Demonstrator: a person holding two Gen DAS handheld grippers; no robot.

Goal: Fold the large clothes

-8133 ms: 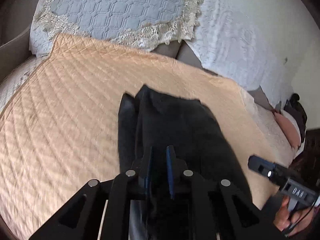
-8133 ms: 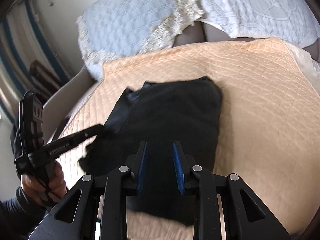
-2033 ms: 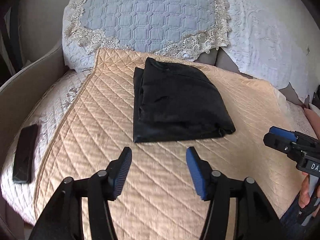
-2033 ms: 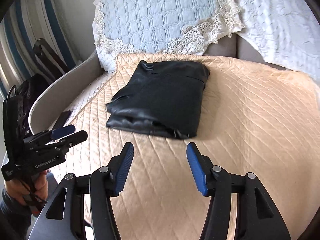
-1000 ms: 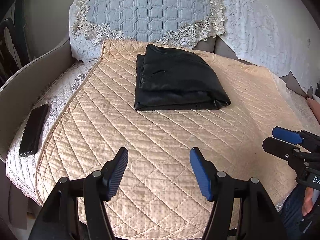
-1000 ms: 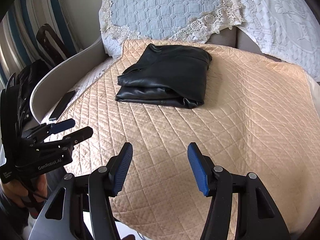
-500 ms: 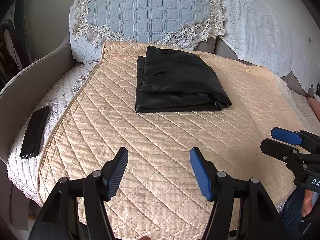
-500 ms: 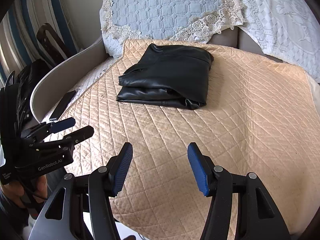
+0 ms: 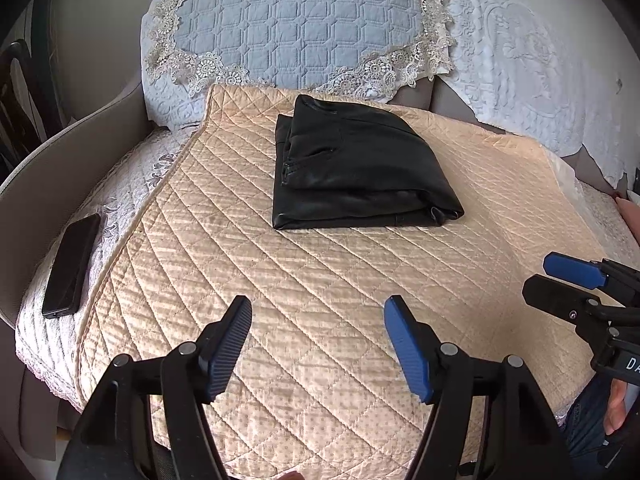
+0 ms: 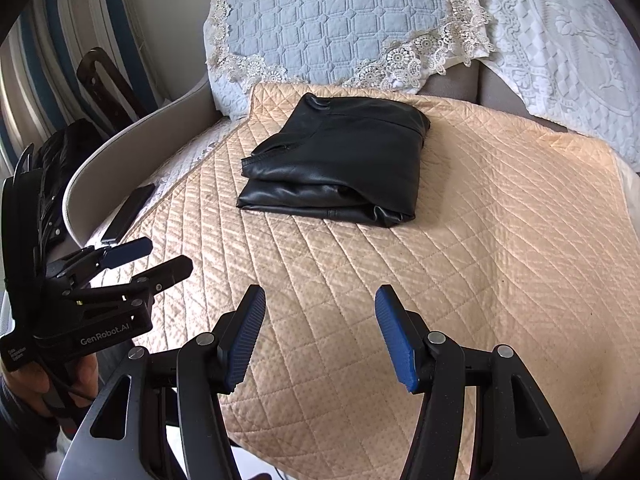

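Two tongs hang near the front edge of the sofa. The left tongs (image 9: pixel 318 344) have just been opening, with nothing between them. The right tongs (image 10: pixel 320 338) stand wide and empty too. Farther back, one black garment (image 9: pixel 356 172) lies folded flat on the one peach quilt (image 9: pixel 320 280). The folding looks done. Next, maybe only a tidy pat. One phone (image 9: pixel 72 270) lies at the side.

black phone (image 9: pixel 71 266), blue lace-trimmed cushion (image 9: pixel 298 24)
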